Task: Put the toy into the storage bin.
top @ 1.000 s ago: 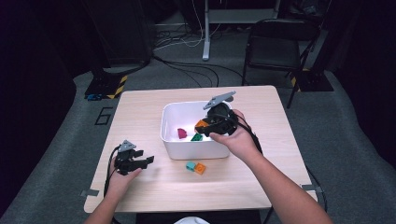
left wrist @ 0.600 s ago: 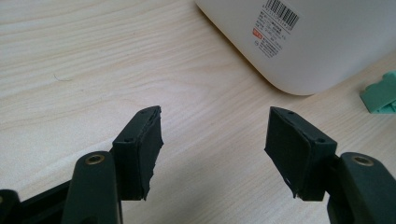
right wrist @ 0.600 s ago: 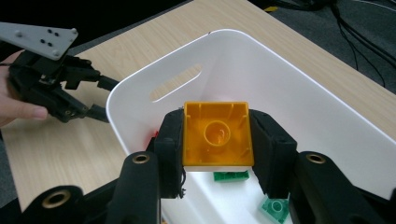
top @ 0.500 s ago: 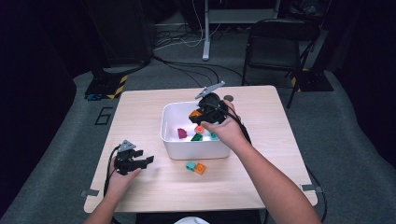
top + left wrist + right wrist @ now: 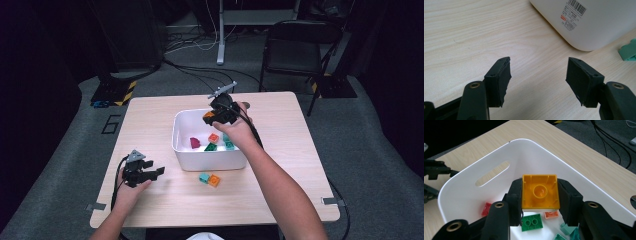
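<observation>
My right gripper [image 5: 539, 192] is shut on an orange square brick [image 5: 539, 192], hollow underside facing the camera, held above the white bin [image 5: 461, 185]. From the high view, the right gripper [image 5: 216, 114] hovers over the bin's [image 5: 180, 135] far side with the orange brick [image 5: 209, 115] at its tip. Inside the bin lie a dark red brick [image 5: 194, 142], a green brick [image 5: 533, 222], an orange-red brick [image 5: 213, 138] and teal pieces [image 5: 229, 144]. My left gripper [image 5: 150, 173] rests on the table at the front left, open and empty, its jaws [image 5: 539, 80] wide apart over bare wood.
A teal brick [image 5: 203, 177] and an orange brick [image 5: 214, 180] sit joined on the table in front of the bin. A black folding chair [image 5: 295, 50] and cables stand beyond the table's far edge. The bin's label [image 5: 574, 13] faces the left gripper.
My right gripper has carried the orange brick leftward and slightly down over the bin's far side. The left gripper has stayed still.
</observation>
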{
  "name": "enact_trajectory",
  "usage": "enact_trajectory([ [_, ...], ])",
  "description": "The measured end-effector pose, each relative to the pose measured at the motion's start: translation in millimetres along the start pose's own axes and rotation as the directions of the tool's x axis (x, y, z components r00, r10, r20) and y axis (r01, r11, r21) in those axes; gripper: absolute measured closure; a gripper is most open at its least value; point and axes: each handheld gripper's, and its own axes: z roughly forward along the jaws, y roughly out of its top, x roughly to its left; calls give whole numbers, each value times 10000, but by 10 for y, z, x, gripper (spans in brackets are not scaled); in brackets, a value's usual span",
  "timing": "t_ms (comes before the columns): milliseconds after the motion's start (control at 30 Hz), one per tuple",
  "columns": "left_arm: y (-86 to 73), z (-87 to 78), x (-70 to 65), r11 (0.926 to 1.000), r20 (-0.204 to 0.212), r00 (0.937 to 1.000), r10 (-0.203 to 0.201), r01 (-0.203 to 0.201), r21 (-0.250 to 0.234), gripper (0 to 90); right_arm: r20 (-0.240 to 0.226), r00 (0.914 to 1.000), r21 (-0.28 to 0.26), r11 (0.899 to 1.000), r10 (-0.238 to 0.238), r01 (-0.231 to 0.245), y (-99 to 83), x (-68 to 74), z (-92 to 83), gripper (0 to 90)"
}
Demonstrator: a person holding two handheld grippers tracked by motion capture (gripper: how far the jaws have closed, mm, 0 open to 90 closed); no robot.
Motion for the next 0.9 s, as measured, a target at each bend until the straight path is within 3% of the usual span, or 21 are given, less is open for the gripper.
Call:
enact_trajectory([
  [233,0,0,-2,10000,19,10000,17,-17,15,360,313,9984,57,9989,470,-472,-2,-103,150,581],
  [333,0,1,-2,10000,20,10000,12,-12,12,360,365,9982,52,9989,467,-469,-6,-113,217,581],
  [600,0,0,0,10000,34,10000,5,-5,9,360,859,9961,750,9969,192,-257,-29,-67,442,580],
  [900,-4,2,2,10000,22,10000,-6,6,-47,360,1285,9888,843,9926,760,-873,-103,-93,453,537],
])
